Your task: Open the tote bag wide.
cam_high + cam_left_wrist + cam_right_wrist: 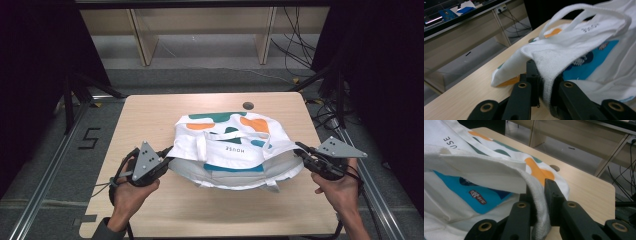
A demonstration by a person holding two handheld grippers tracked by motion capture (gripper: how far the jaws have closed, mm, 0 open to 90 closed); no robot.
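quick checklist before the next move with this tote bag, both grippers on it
1. Left gripper clamped on the tote bag edge: ok, white fabric is pinched between its jaws.
2. Right gripper clamped on the opposite edge: ok, fabric is pinched between its jaws.
3. Bag's mouth held open toward the person: ok, the upper layer is raised and the inside shows.
4. Handles free of the jaws: ok, they lie across the top of the bag.
5. Far end of the bag supported: ok, it rests on the table.
6. Grip deep enough to hold under a pull: cannot tell.
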